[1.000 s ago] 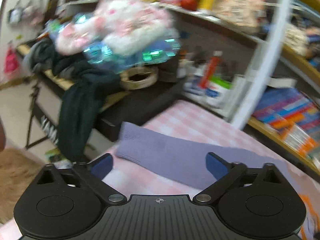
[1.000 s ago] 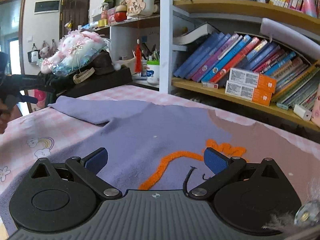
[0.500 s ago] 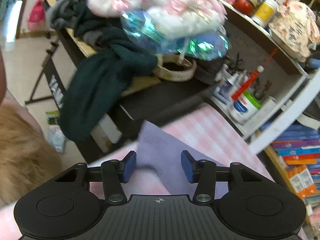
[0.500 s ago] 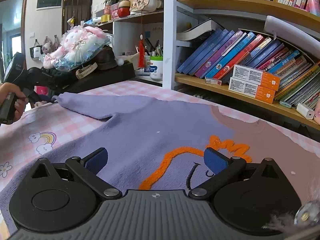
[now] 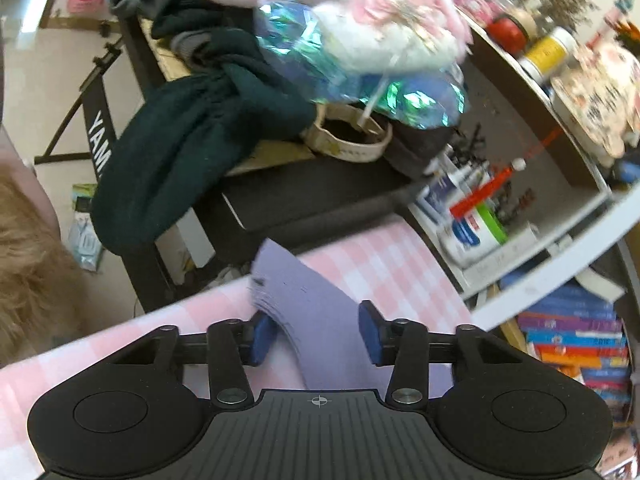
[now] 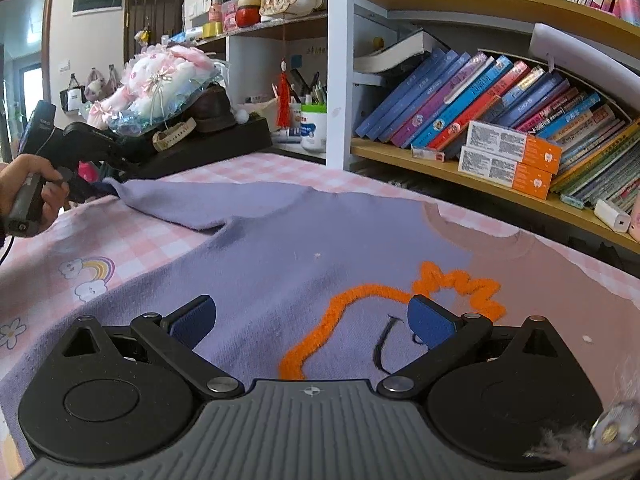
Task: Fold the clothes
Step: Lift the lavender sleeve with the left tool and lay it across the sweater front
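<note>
Sleeve cuff point(image 5: 294, 292) of the lilac sweater point(image 6: 304, 248) is now being taken between the pads of the left hand-held gripper point(image 5: 316, 334), whose jaws, wide apart a second ago, are closing round it; firm pinching cannot yet be told. Folding of the sleeve is judged to be starting. Right hand-held gripper point(image 6: 312, 322) is being held spread apart above the sweater's orange motif point(image 6: 360, 312), gripping nothing. Sweater is lying flat on the pink checked cover point(image 6: 132, 236). Far sleeve and hem are being cut off from sight.
</note>
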### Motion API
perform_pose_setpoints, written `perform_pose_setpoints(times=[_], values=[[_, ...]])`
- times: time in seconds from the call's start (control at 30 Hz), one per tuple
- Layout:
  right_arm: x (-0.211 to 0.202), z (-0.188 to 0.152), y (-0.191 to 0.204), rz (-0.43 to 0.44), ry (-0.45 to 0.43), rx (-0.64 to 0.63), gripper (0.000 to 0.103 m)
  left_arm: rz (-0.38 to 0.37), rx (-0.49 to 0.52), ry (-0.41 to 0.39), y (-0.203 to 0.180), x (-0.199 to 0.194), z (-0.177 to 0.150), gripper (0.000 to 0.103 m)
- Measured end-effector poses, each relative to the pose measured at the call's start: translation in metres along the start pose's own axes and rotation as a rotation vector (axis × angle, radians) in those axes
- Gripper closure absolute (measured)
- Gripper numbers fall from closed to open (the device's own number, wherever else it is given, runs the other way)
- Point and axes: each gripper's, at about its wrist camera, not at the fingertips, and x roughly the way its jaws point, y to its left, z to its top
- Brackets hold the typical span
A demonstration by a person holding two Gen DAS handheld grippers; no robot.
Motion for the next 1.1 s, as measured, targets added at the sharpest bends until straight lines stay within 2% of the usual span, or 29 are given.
perform_pose_setpoints(times=[0.03,0.13,0.17,0.23,0.3,0.37,0.5,0.6,0.83,0.93,1.1], values=[[-0.003,-0.002,-0.001,-0.017,0.013,-0.004,0.000,0.002,0.004,-0.005,0.001,0.001,0.000,0.069],[-0.014,-0.010,-0.006,-0.085,0.031,-0.021,0.000,0.012,0.007,-0.016,0.009,0.003,-0.001,0.097],[-0.021,-0.014,-0.010,-0.107,0.028,-0.013,0.000,0.006,-0.006,-0.017,0.014,0.003,-0.001,0.099],[-0.036,-0.022,-0.020,-0.136,0.016,0.020,0.000,0.002,-0.008,-0.014,0.015,0.000,-0.001,0.100],[-0.053,-0.030,-0.035,-0.144,-0.004,0.085,0.000,-0.011,0.034,-0.020,0.004,-0.008,-0.002,0.100],[-0.065,-0.039,-0.049,-0.148,-0.012,0.153,0.000,-0.070,0.071,-0.029,-0.017,-0.020,-0.002,0.100],[-0.077,-0.047,-0.069,-0.140,-0.016,0.260,0.000,-0.202,0.183,-0.036,-0.082,-0.044,-0.006,0.100],[-0.070,-0.048,-0.067,-0.136,0.038,0.254,0.000,-0.307,0.286,-0.025,-0.146,-0.057,-0.020,0.100],[-0.066,-0.047,-0.055,-0.158,0.068,0.184,0.000,-0.488,0.457,0.069,-0.279,-0.049,-0.086,0.100],[-0.065,-0.047,-0.053,-0.166,0.075,0.174,0.000,-0.538,0.502,0.129,-0.319,-0.036,-0.125,0.100],[-0.065,-0.048,-0.055,-0.165,0.080,0.183,0.000,-0.584,0.552,0.231,-0.359,-0.010,-0.184,0.100]])
